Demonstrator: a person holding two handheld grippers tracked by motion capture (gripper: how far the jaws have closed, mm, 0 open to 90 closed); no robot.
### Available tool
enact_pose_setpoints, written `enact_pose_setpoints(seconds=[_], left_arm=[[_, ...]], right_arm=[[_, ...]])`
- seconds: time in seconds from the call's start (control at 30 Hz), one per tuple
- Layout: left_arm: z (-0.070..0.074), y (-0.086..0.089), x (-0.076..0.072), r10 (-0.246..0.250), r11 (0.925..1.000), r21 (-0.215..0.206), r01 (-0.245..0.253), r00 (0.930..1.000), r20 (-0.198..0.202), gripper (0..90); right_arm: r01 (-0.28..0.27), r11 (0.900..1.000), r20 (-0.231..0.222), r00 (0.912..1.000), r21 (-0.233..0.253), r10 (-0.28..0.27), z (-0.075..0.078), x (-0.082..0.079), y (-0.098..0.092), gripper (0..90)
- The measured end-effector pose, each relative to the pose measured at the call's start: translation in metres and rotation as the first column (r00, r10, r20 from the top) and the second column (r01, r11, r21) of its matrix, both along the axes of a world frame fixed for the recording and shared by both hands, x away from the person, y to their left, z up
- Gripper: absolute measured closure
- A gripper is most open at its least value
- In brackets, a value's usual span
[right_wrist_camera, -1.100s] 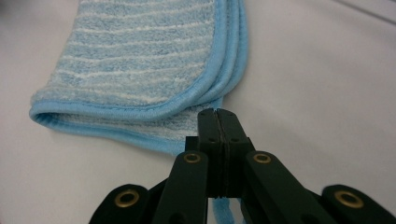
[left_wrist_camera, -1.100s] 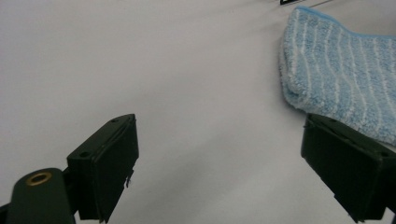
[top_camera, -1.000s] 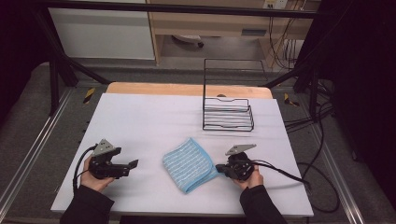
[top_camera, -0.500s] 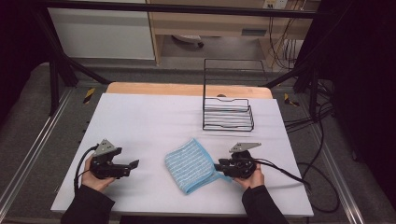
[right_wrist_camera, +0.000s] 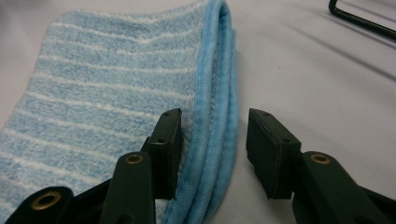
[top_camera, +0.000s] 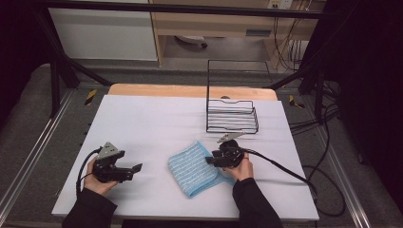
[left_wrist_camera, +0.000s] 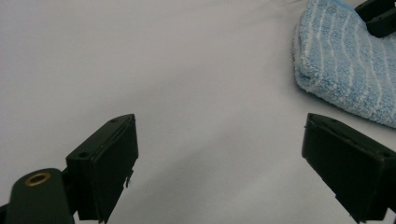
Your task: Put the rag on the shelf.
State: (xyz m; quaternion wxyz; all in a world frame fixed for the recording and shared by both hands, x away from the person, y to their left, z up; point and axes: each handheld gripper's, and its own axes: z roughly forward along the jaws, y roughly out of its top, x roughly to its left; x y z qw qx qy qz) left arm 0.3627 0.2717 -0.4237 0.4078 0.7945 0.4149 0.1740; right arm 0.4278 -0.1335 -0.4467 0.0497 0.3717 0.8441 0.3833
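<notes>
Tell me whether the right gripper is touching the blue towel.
Touching. In the right gripper view, the right gripper straddles the blue towel's folded edge; one jaw rests on the pile, the other stands clear.

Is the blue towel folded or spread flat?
Folded: the blue towel shows doubled hemmed edges stacked between the jaws of the right gripper.

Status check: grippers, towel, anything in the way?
Right gripper open, jaws straddling the folded blue towel edge. Left gripper open over bare table. Wire rack stands behind, apart from the towel.
</notes>
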Motion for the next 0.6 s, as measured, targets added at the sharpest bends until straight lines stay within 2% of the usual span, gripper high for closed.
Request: enact_pose_setpoints(seconds=[0.07,0.1,0.37,0.6], left_arm=[[0.0,-0.001,0.0,0.0,1.0,0.002,0.0,1.0,-0.001,10.7],[0.0,-0.001,0.0,-0.001,1.0,0.002,0.001,1.0,0.0,10.7],[0.0,-0.002,0.0,-0.004,1.0,0.003,0.004,1.0,-0.002,10.7],[0.001,-0.002,-0.001,-0.007,1.0,0.006,0.007,1.0,0.0,10.7]], right_arm=[[-0.012,1.0,-0.007,0.9999,-0.005,0.012,0.0,-0.001,0.0,60.6],[-0.013,1.0,-0.025,0.9996,-0.003,0.013,-0.001,-0.002,0.001,61.6],[0.011,1.0,-0.072,0.9974,0.023,-0.009,-0.002,-0.005,0.0,75.3],[0.07,0.997,-0.059,0.996,0.034,-0.068,0.001,-0.017,-0.004,79.7]])
